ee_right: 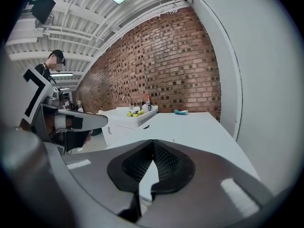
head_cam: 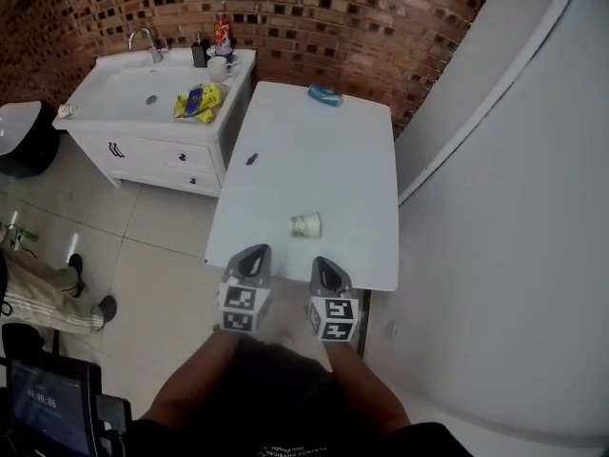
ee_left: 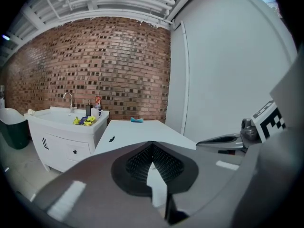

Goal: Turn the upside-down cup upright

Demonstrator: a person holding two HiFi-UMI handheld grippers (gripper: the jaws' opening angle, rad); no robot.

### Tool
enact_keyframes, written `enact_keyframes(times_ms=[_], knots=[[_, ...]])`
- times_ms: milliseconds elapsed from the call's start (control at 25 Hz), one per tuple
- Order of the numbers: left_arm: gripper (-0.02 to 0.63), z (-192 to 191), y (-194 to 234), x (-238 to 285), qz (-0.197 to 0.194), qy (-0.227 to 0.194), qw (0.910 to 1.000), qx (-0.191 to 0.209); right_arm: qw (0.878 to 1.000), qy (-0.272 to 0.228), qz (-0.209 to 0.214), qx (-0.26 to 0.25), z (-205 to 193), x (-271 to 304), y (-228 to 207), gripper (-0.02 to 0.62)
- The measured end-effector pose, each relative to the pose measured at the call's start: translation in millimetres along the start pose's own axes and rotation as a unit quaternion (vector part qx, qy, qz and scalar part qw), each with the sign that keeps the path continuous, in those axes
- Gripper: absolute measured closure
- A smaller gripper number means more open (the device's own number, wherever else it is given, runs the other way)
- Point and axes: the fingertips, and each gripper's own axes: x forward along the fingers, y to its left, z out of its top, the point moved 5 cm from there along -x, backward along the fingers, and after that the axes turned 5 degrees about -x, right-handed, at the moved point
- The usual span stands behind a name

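Note:
A small white paper cup [head_cam: 305, 225] with a greenish print sits on the white table [head_cam: 314, 150], close to its near edge; it looks mouth-down. My left gripper [head_cam: 253, 253] and right gripper [head_cam: 326, 266] hover side by side just short of that edge, pointing at the cup and not touching it. In the left gripper view the left gripper [ee_left: 152, 146] has its jaws together with nothing held, and the right gripper's finger [ee_left: 223, 139] shows beside it. In the right gripper view the right gripper [ee_right: 153, 144] is likewise shut and empty. The jaws hide the cup in both gripper views.
A blue object [head_cam: 324, 94] lies at the table's far end and a small dark piece [head_cam: 251, 159] lies mid-left. A white sink cabinet [head_cam: 143, 93] with yellow packets [head_cam: 198, 101] adjoins the table's left. A white wall [head_cam: 495, 208] runs along the right. A person's legs [head_cam: 48, 293] are at the left.

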Motion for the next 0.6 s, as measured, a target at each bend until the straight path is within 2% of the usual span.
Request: enact_keyframes(times_ms=[240, 600], knots=[[0.609, 16.7, 14.8, 29.9, -0.014, 0.009, 0.9999, 0.006, 1.000, 0.018, -0.011, -0.001, 12.6, 30.8, -11.9, 0.581], [0.609, 17.3, 32.1, 66.3, -0.021, 0.029, 0.9994, 0.001, 0.997, 0.076, -0.024, -0.008, 1.2, 72.3, -38.2, 0.571]])
